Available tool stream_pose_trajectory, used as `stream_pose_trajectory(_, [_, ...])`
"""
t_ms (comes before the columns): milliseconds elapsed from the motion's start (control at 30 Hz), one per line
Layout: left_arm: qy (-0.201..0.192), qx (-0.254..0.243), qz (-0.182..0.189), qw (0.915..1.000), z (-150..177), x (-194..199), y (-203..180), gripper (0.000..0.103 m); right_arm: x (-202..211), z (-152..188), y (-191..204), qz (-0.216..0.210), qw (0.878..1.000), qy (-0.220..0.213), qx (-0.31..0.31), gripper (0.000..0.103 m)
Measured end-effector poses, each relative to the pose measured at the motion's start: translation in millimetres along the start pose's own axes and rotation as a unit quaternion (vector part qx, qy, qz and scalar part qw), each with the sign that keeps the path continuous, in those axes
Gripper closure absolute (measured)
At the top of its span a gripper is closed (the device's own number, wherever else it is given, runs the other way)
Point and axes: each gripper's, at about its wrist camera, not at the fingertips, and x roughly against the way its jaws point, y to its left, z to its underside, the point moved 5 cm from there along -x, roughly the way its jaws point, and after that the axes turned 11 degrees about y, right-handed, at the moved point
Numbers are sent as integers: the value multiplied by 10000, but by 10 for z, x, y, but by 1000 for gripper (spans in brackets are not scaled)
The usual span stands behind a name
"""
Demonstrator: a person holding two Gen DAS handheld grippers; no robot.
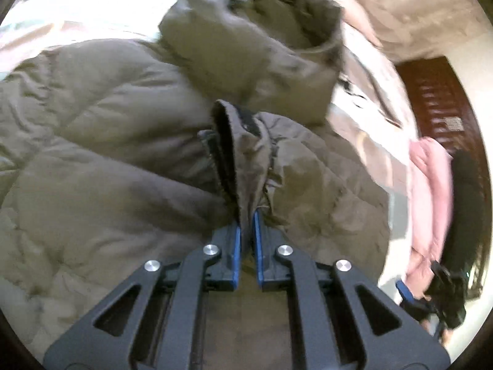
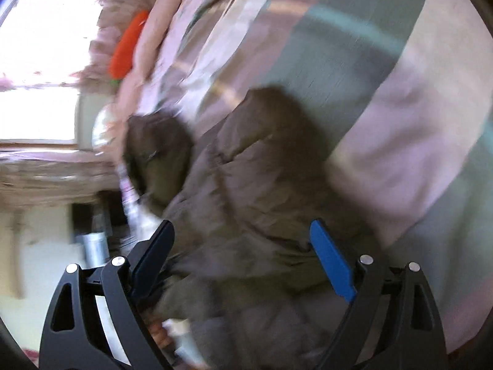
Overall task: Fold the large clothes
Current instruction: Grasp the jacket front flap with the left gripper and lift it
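Nearest in the left wrist view, the left gripper [image 1: 246, 225] is clenching a bunched ridge of the olive padded jacket [image 1: 101, 141], its blue pads [image 1: 236, 240] pinching the fabric right at the zipper edge [image 1: 226, 154], which is running straight away from the tips toward the hood [image 1: 255, 46]. So the jacket's long axis is lying along this gripper's line of sight, hem side near and hood far, with the quilted body spreading to either side on the striped bedcover [image 1: 77, 3].

In the right wrist view (badly smeared), the right gripper [image 2: 243, 234] is standing released, jaws wide with nothing pressed between them, and is hovering over the jacket [image 2: 262, 191], which is stretching ahead and up-left to the hood [image 2: 157, 154]. Whether its tips are touching the cloth I cannot tell.

The left hand is the one already on the garment. I judge that the coming move hinges on the right gripper catching the jacket to the side of that zipper line, so both can fold across the long axis. Beyond, a pink garment [image 1: 431, 203] is lying well apart at the bed's edge.
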Motion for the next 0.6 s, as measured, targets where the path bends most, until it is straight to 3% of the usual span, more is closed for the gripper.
stream_pose_trajectory(100, [139,-74,-50,9999,63,-55,-30,96,-440,129,-50,-305,9961,774,-306,13])
stream_pose_trajectory(167, [165,-308,-254,9991,99,-88,-104,96,-655,166,-150,-400,9916,1045,-651,13])
stream_pose_trajectory(233, [160,-513,-368,9979,101,-110,-218,95,-610,92,-291,-221,9932,567,-993,18])
stream_pose_trajectory(300, [243,-698,-415,9964,154,-153,-234,95,-259,-58,-406,464,9916,-503,-1097,19])
stream_pose_trajectory(367, [418,-864,-503,9941,218,-272,-274,94,129,-169,-470,1394,9743,-1419,-1060,19])
stream_pose_trajectory(400, [494,-955,-630,9922,241,-353,-312,94,275,-204,-487,1741,9660,-1596,-1047,19])
stream_pose_trajectory(467, [512,-1095,-809,9894,276,-439,-375,94,335,-170,-404,1668,9683,-1595,-956,19])
stream_pose_trajectory(533, [445,-1168,-846,9885,236,-407,-402,93,274,-83,-105,2102,9639,-1611,-256,19])
stream_pose_trajectory(600, [392,-1168,-848,9887,231,-408,-480,79,28,40,323,2606,9496,-1465,942,19])
